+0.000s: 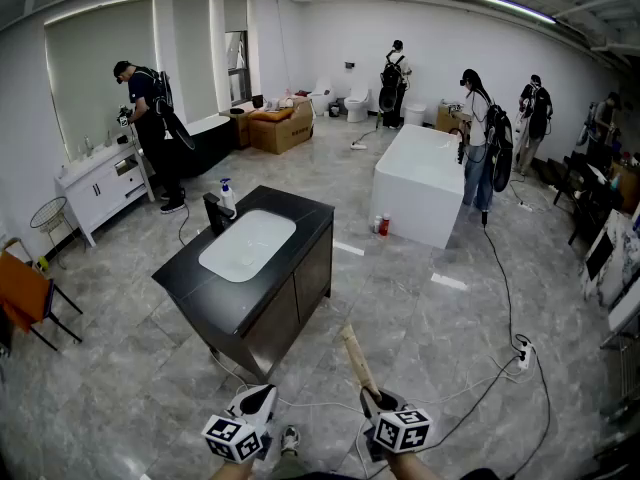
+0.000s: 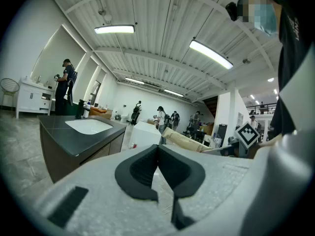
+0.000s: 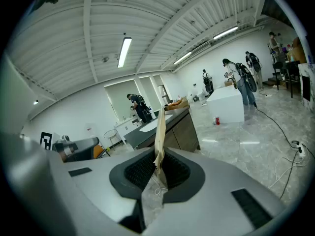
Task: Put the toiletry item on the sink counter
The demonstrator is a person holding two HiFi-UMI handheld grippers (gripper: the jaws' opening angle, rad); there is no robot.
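The sink counter (image 1: 190,273) is a black cabinet with a white basin (image 1: 248,245), a black faucet (image 1: 213,211) and a soap bottle (image 1: 227,197); it stands ahead and to the left. My right gripper (image 1: 368,396) is low at the front, shut on the toiletry item (image 1: 357,358), a flat beige tube that points up towards the counter. In the right gripper view the toiletry item (image 3: 160,132) is pinched between the dark pads (image 3: 179,170). My left gripper (image 1: 262,400) sits beside it, shut and empty, with its pads (image 2: 142,168) touching. The sink counter (image 2: 74,141) lies at its left.
A white bathtub block (image 1: 420,183) stands right of the counter with a red can (image 1: 384,225) at its foot. Several people work along the back wall. A white vanity (image 1: 100,183) and an orange chair (image 1: 25,288) are at the left. Cables (image 1: 500,298) run across the floor.
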